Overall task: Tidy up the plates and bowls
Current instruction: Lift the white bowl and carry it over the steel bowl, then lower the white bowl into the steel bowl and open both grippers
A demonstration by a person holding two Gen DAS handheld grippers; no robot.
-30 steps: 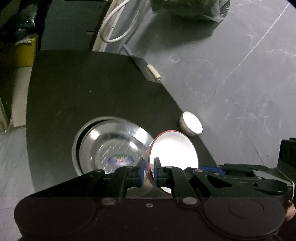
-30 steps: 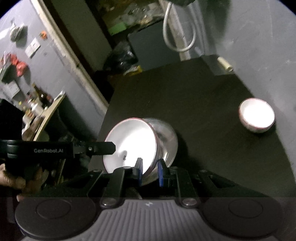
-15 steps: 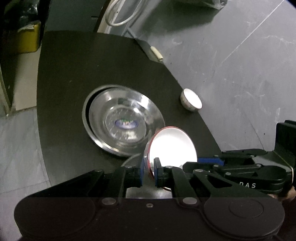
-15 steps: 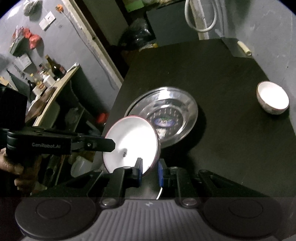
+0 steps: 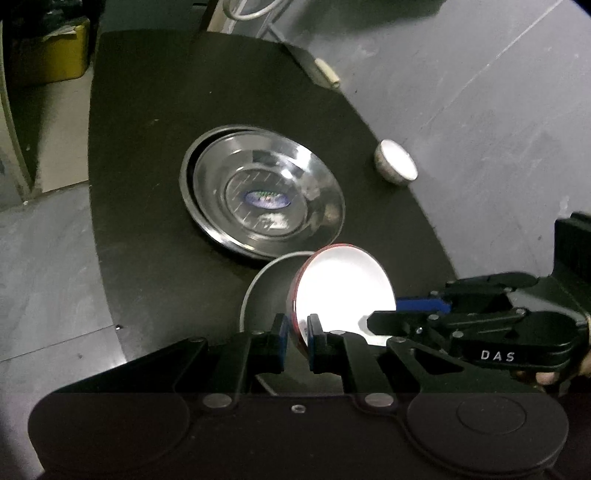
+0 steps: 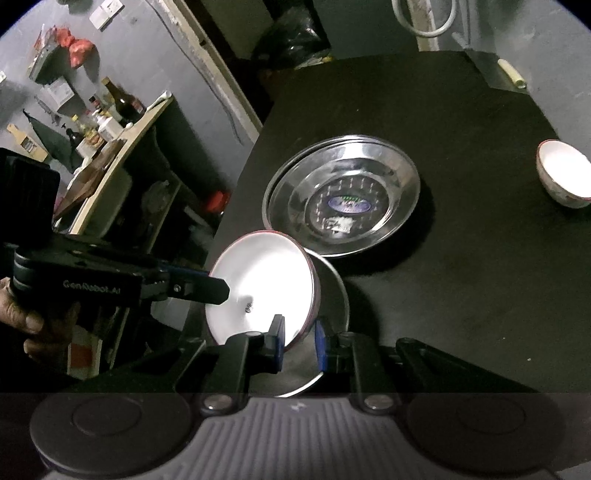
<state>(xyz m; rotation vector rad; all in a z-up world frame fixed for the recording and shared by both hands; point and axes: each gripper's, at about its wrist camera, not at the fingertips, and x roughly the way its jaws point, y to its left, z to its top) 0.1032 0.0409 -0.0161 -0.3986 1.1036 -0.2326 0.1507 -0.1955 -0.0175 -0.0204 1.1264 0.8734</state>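
Both grippers hold one red-rimmed white bowl (image 5: 343,284), tilted on edge above the black table. My left gripper (image 5: 296,332) is shut on its near rim; the bowl also shows in the right wrist view (image 6: 258,284), where my right gripper (image 6: 299,341) is shut on its rim. A steel plate (image 5: 258,284) sits under the bowl, partly hidden. A stack of steel plates (image 5: 266,195) lies mid-table, also in the right wrist view (image 6: 343,199). A small white bowl (image 5: 395,162) stands at the table's right edge (image 6: 563,173).
The black table (image 5: 147,129) ends close at left, with grey floor below. A grey wall runs along its right side. A shelf with bottles (image 6: 107,118) stands beyond the table's left side. A white hose (image 6: 424,18) hangs at the far end.
Both grippers have pulled back and up with the white bowl, away from the steel plate stack. A second steel plate now shows beneath the bowl.
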